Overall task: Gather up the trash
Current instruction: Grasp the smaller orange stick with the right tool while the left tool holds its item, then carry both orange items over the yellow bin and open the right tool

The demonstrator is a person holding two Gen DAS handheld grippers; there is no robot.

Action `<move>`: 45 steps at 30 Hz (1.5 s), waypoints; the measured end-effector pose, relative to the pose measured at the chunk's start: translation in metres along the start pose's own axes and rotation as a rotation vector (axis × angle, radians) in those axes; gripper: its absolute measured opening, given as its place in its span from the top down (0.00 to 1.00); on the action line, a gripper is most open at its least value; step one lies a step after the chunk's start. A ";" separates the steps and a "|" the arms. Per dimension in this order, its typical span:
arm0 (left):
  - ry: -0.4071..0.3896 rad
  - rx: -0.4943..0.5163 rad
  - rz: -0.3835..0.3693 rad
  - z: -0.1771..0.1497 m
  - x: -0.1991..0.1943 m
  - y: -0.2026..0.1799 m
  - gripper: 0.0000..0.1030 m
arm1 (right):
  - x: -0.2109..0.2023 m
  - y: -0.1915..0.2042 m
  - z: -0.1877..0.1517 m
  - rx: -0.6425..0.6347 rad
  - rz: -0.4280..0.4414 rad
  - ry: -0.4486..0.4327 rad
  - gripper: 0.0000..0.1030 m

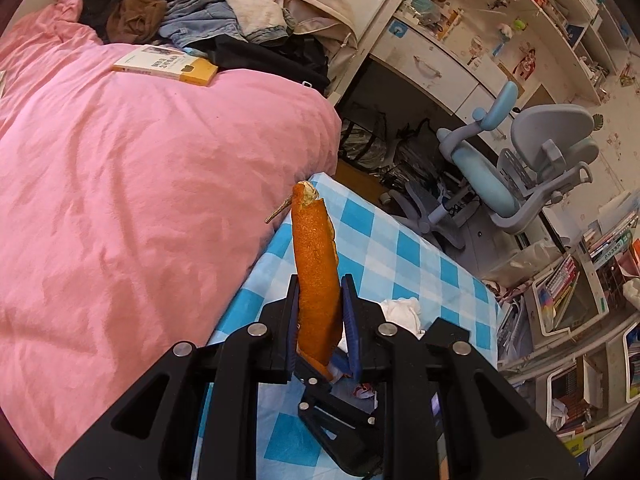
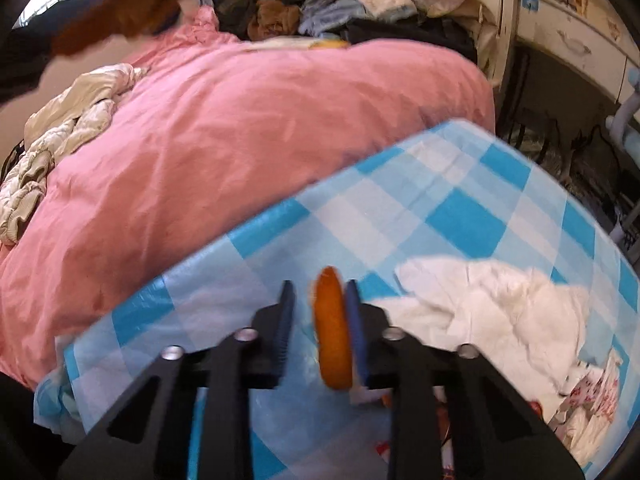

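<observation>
My left gripper (image 1: 320,286) is shut on a long orange peel (image 1: 314,276) that stands up between its fingers, above the blue-and-white checked table (image 1: 400,248). My right gripper (image 2: 320,292) is low over the same checked table (image 2: 460,208); a smaller orange peel piece (image 2: 332,336) lies against its right finger, with a gap to the left finger, so I cannot tell whether it is gripped. Crumpled white tissue (image 2: 492,300) lies on the table just right of the right gripper; it also shows in the left wrist view (image 1: 402,312). The right gripper's body (image 1: 336,420) shows below the left gripper.
A pink duvet (image 1: 140,180) covers the bed left of the table, with a yellow-edged book (image 1: 168,65) and a pile of clothes (image 1: 200,12) at its far end. A blue-grey desk chair (image 1: 520,168), desk and bookshelves (image 1: 580,280) stand to the right. Printed wrappers (image 2: 592,396) lie at the table's right.
</observation>
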State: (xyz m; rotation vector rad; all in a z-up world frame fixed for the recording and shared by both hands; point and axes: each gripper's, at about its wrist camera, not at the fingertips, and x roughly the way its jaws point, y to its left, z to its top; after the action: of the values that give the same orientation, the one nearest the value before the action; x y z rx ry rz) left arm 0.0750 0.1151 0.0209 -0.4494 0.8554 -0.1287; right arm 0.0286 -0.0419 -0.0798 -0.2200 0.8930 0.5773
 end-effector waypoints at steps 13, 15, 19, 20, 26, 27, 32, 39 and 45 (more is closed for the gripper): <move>0.019 0.065 0.025 -0.012 0.001 -0.013 0.81 | -0.081 0.036 -0.051 -0.025 0.046 -0.078 0.83; 0.026 0.086 0.030 -0.019 0.000 -0.018 0.82 | -0.103 0.039 -0.070 -0.005 0.049 -0.088 0.83; 0.048 0.135 0.042 -0.039 -0.001 -0.028 0.82 | -0.140 0.038 -0.109 0.067 0.037 -0.107 0.83; 0.057 0.154 0.045 -0.047 -0.002 -0.032 0.82 | -0.145 0.035 -0.114 0.082 0.033 -0.112 0.83; 0.086 0.251 0.065 -0.092 -0.012 -0.047 0.82 | -0.172 0.038 -0.148 0.172 0.014 -0.157 0.83; 0.090 0.271 0.070 -0.103 -0.015 -0.049 0.82 | -0.175 0.041 -0.153 0.179 0.012 -0.162 0.83; 0.098 0.339 0.090 -0.147 -0.035 -0.052 0.81 | -0.188 0.056 -0.183 0.192 -0.002 -0.166 0.83; 0.102 0.365 0.097 -0.182 -0.054 -0.046 0.82 | -0.194 0.069 -0.211 0.216 0.005 -0.149 0.83; 0.109 0.376 0.101 -0.198 -0.059 -0.047 0.82 | -0.193 0.081 -0.222 0.208 0.017 -0.129 0.83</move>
State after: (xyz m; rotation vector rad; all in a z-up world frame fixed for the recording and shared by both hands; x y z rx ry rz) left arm -0.1091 0.0245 -0.0303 -0.0471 0.9351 -0.2181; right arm -0.2596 -0.1403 -0.0605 0.0127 0.8234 0.5047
